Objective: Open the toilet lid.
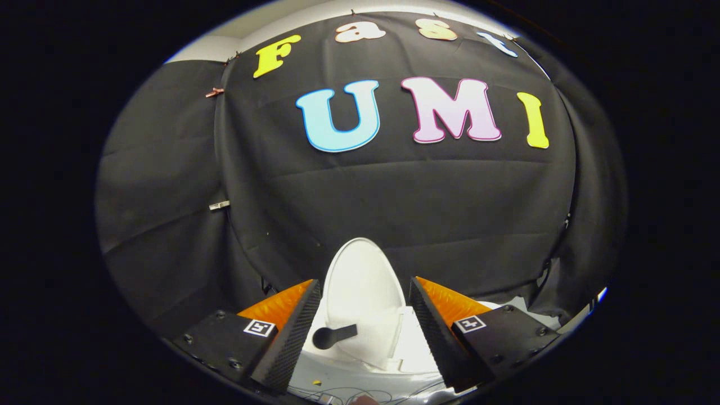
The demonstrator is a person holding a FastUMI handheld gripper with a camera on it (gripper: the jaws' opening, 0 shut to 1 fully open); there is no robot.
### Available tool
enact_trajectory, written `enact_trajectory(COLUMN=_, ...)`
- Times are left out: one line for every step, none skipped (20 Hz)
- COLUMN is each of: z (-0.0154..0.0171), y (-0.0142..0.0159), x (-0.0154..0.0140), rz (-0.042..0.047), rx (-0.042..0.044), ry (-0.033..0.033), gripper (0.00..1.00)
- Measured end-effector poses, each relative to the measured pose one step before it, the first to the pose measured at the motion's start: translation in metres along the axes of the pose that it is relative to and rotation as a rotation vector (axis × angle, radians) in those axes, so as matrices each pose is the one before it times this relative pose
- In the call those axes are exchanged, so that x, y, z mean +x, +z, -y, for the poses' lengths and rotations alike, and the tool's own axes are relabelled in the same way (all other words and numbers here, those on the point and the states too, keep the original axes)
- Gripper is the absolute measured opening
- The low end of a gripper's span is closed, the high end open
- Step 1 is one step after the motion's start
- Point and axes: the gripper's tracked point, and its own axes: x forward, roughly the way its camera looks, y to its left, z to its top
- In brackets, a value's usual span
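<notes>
We hold the gripper (pixel 364 315) with its fingers spread apart, clamped on nothing; the toilet lid (pixel 360 281) stands raised between and just beyond them, seemingly leaning back toward the booth wall (pixel 394 197); the opening looks done, though its rest is hard to judge; next we would draw clear, not brushing the black handle (pixel 334 335).

A white surface (pixel 416 388) carries the white toilet (pixel 388 351), with thin wires (pixel 349 394) lying on it.
</notes>
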Motion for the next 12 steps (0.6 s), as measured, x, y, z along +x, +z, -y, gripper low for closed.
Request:
enact_trajectory(z=0.01161, y=0.00278, x=-0.00188, rz=0.00798, rx=0.00707, ry=0.0015, gripper=0.99)
enact_trajectory(z=0.0143, y=0.00229, x=-0.0006, rz=0.00752, rx=0.01157, ry=-0.00126, gripper=0.99)
enact_trajectory(z=0.01489, y=0.00232, x=0.00092, rz=0.00664, rx=0.00584, ry=0.00173, gripper=0.99)
enact_trajectory(z=0.02173, y=0.0018, x=-0.00153, rz=0.01141, rx=0.0001, ry=-0.00665, gripper=0.99)
enact_trajectory(z=0.01581, y=0.00145, x=-0.00054, rz=0.01449, rx=-0.00562, ry=-0.00559, gripper=0.99)
enact_trajectory(z=0.01953, y=0.00191, x=-0.00094, rz=0.02456, rx=-0.01287, ry=-0.00793, gripper=0.99)
enact_trajectory(z=0.01769, y=-0.00235, x=-0.00078, rz=0.01421, rx=-0.01728, ry=-0.00999, gripper=0.99)
enact_trajectory(z=0.01961, y=-0.00411, x=0.00034, rz=0.01485, rx=-0.01492, ry=-0.01094, gripper=0.99)
enact_trajectory(z=0.01901, y=-0.0058, x=0.00033, rz=0.00927, rx=-0.01497, ry=-0.0081, gripper=0.99)
enact_trajectory(z=0.02202, y=-0.00947, x=0.00211, rz=0.01228, rx=-0.01596, ry=-0.01455, gripper=0.99)
enact_trajectory(z=0.01869, y=-0.00998, x=0.00091, rz=0.01102, rx=-0.01768, ry=-0.00558, gripper=0.99)
enact_trajectory(z=0.01897, y=-0.01054, x=0.00085, rz=0.0068, rx=-0.02183, ry=-0.0081, gripper=0.99)
